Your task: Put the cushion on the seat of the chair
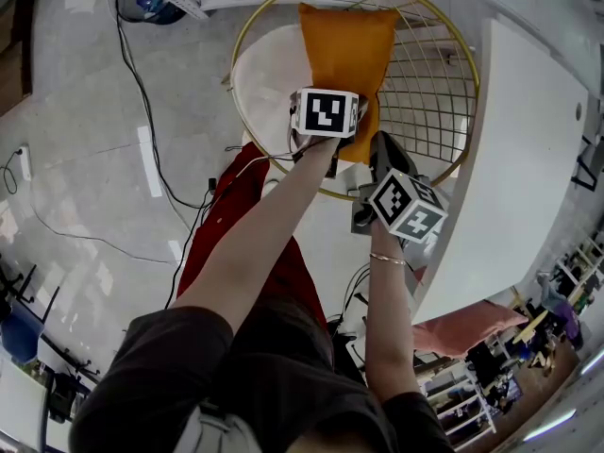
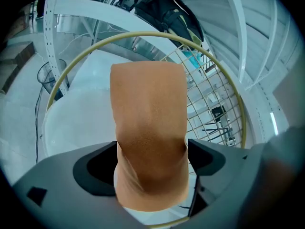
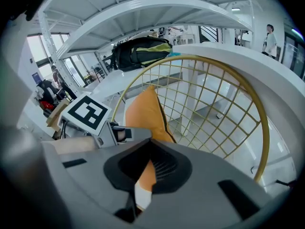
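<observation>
Clamping the orange rectangular fabric cushion at its near end with the left gripper, jaws closed on both faces; pinching the same cushion's edge in the right gripper, jaws nearly together on it; holding it inside the gold wire-frame chair, above the white round seat

Black backpack sits on the white table, behind the gold ring. Grey tiled floor has a black cable trailing across it, with a white power strip near the left edge. Pink fabric piece lies lower right, beside the table. White perforated rack upright at left. Person standing far back on the right.
</observation>
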The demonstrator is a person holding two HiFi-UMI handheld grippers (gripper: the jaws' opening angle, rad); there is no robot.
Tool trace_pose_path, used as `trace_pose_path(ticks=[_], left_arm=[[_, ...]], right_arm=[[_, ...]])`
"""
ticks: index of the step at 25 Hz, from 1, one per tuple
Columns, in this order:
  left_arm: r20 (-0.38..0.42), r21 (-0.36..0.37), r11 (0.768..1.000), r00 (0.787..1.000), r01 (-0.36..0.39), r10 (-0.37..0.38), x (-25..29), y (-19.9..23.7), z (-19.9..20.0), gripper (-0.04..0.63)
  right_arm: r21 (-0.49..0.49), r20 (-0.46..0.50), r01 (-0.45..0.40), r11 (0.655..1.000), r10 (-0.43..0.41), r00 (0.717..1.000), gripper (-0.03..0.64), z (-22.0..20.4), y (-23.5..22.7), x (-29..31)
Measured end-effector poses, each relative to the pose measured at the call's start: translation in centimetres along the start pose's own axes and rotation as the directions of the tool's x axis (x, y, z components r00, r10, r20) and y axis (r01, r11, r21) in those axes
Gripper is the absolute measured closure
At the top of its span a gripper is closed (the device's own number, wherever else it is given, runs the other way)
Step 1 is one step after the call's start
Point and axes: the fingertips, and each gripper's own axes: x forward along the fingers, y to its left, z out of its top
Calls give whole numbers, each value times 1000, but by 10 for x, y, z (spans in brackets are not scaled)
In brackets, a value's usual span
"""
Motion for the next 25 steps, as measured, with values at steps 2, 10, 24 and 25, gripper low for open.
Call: trace_pose_path(ticks=[2, 10, 24, 25], left_arm=[[11, 10, 1000, 1000, -11, 11, -5, 2, 2, 144], [53, 5, 1000, 999, 0, 0, -22, 3, 4, 144], [114, 26, 1000, 994, 2, -5, -58, 2, -9, 146], [116, 32, 999, 993, 5, -9, -61, 2, -11, 147]], right_arm=[[2, 4, -4, 1000, 4, 1000, 598, 0, 2, -2], [-23, 9, -18, 1000, 18, 1000, 598, -4, 12, -9], [-74, 34, -35, 997, 38, 999, 598, -9, 23, -33], [-77, 34, -39, 996, 41, 999, 598, -11, 24, -34]])
